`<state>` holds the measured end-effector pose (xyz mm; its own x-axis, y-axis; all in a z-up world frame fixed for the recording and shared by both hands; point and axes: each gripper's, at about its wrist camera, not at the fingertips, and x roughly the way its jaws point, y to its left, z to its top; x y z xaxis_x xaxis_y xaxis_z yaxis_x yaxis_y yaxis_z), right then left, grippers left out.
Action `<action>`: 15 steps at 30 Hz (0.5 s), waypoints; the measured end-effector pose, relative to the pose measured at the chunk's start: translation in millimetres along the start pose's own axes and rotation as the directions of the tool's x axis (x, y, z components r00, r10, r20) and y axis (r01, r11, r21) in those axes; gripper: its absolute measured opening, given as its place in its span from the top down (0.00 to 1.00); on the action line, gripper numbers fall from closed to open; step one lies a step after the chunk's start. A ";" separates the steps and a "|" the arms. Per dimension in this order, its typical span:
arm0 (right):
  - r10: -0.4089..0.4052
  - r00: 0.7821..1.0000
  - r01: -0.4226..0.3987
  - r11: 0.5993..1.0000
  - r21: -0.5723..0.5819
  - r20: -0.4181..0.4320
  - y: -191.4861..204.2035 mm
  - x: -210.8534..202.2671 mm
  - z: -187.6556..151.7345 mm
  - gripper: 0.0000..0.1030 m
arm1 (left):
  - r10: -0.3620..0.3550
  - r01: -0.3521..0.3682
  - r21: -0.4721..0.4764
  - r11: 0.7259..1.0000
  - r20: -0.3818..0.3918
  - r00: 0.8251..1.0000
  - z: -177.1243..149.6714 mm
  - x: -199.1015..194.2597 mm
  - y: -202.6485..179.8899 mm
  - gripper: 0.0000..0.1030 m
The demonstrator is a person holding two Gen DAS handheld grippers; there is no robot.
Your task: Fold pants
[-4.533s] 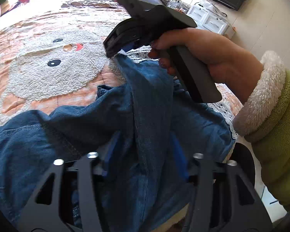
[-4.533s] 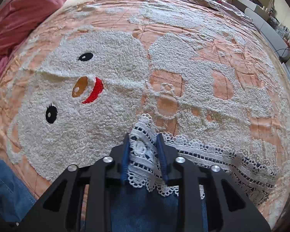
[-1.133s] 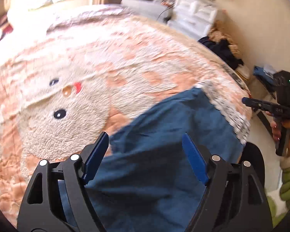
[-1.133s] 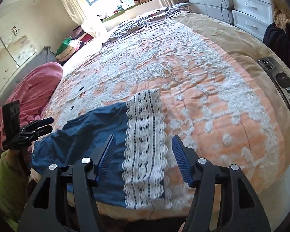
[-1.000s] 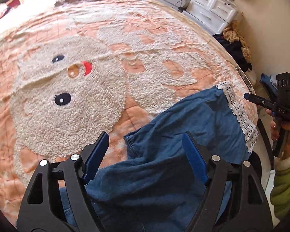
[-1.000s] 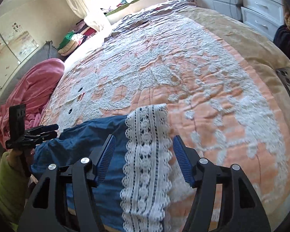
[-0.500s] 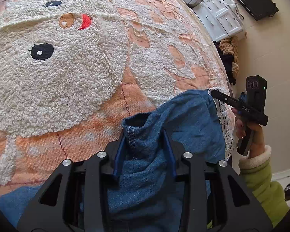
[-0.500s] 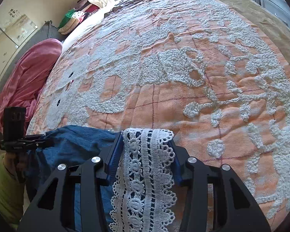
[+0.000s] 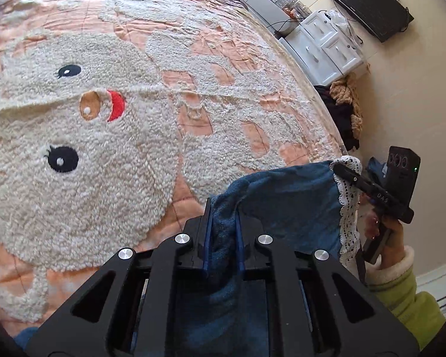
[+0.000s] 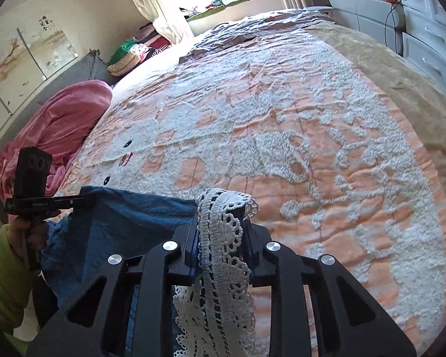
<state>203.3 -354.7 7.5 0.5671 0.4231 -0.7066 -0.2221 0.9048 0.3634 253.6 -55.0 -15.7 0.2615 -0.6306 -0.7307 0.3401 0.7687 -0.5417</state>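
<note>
Pinching a fold of the blue denim pants (image 9: 294, 196) between the closed fingers of the left gripper (image 9: 222, 232), cloth running straight back between the blue pads. Clamping the right gripper (image 10: 220, 238) on the white lace hem (image 10: 223, 267) at the garment's other corner. Holding the fabric taut and lifted between the two tools, hanging just over the near edge of the bed quilt (image 9: 104, 136) with its fluffy cartoon face. Lying beyond, well apart: pink blanket (image 10: 59, 125), white drawers (image 9: 330, 44).
</note>
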 end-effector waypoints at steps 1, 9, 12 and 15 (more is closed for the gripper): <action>-0.009 1.000 0.009 1.000 -0.002 0.004 -1.9 1.8 6.1 0.79 | 0.007 -0.007 0.008 1.000 0.008 1.000 5.3 3.0 -1.5 0.94; -0.103 0.989 0.105 0.994 0.011 -0.104 -31.5 50.8 28.2 0.79 | 0.132 -0.132 0.068 0.989 0.008 0.991 33.5 50.8 1.9 0.92; -0.142 0.981 0.141 0.990 -0.018 -0.130 -34.2 65.3 20.9 0.75 | 0.191 -0.192 0.117 0.974 0.019 0.981 28.7 60.7 2.2 0.84; -0.155 0.981 0.157 0.988 0.006 -0.116 -38.4 61.0 20.2 0.54 | 0.164 -0.167 0.093 0.982 0.043 0.986 25.3 53.7 8.0 0.76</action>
<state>262.4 -364.6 -37.4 0.4991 0.2808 -0.8198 -0.1256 0.9595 0.2522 293.2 -85.5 -48.8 0.3517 -0.5003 -0.7912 0.3743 0.8498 -0.3710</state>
